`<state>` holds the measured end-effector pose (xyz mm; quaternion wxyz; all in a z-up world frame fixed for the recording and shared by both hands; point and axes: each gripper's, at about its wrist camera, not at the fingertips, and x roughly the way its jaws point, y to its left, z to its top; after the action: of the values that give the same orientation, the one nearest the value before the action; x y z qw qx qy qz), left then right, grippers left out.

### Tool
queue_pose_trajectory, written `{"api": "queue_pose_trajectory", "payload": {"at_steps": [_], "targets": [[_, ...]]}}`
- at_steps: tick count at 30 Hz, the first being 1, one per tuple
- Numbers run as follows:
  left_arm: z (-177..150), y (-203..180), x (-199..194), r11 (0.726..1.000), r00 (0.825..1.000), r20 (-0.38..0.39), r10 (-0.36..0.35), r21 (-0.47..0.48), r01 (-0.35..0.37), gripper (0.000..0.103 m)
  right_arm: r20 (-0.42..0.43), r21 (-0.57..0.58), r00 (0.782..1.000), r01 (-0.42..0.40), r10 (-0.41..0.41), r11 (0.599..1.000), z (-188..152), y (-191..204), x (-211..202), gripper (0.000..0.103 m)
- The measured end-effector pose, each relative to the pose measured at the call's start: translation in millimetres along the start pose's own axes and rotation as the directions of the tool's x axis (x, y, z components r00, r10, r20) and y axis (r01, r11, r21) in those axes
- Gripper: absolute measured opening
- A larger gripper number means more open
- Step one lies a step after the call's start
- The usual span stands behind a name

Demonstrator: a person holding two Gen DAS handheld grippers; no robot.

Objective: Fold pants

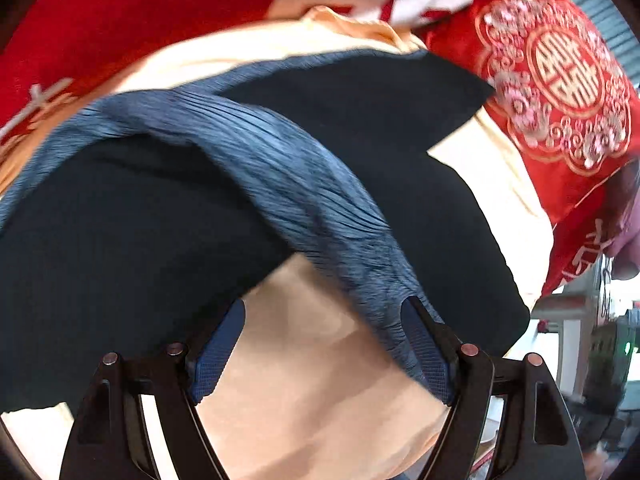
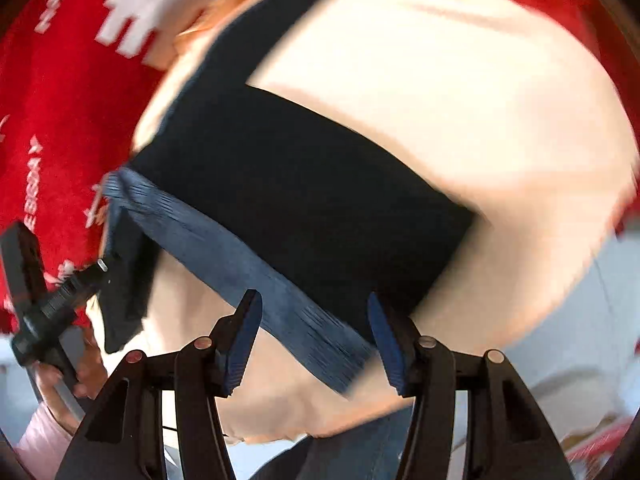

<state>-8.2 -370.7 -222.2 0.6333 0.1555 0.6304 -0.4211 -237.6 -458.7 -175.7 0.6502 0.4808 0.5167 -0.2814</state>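
Dark navy pants with a ribbed blue waistband lie crumpled on a cream cloth. My left gripper is open, its blue pads on either side of bare cream cloth, the right pad touching the waistband's end. In the right wrist view the pants lie flatter, the waistband running between the open fingers of my right gripper. The left gripper shows at the far left there, by the waistband's other end.
A red blanket with white characters lies under the cream cloth. A red embroidered cushion sits at the right. The person's jeans show below the bed edge. A room with furniture shows at the lower right.
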Motion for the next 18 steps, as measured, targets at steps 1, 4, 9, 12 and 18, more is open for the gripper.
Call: {"api": "queue_pose_trajectory", "payload": {"at_steps": [1,4,9,12,18], "targets": [[1,-4,4,1.000,1.000,-0.010,-0.008,0.006,0.008,0.081,0.005,0.024,1.000,-0.003,0.003,1.000,-7,-8,0,0.059],[1,-17,15,0.999,1.000,-0.008,-0.029,0.020,0.029,0.081,0.004,0.088,0.997,-0.078,0.078,0.993,-27,-26,8,0.059],[0,-26,35,0.999,0.998,-0.036,-0.044,-0.019,0.043,0.081,-0.002,0.133,0.973,-0.228,0.230,0.965,-36,-29,32,0.059],[-4,-29,32,1.000,0.999,-0.041,-0.010,-0.014,0.009,0.035,-0.021,0.144,0.967,-0.249,0.254,0.958,-31,-25,37,0.047],[21,-40,-1,0.997,0.999,0.023,-0.027,-0.077,0.029,0.023,-0.021,0.032,0.957,-0.289,0.289,0.957,10,8,-4,0.013]]}}
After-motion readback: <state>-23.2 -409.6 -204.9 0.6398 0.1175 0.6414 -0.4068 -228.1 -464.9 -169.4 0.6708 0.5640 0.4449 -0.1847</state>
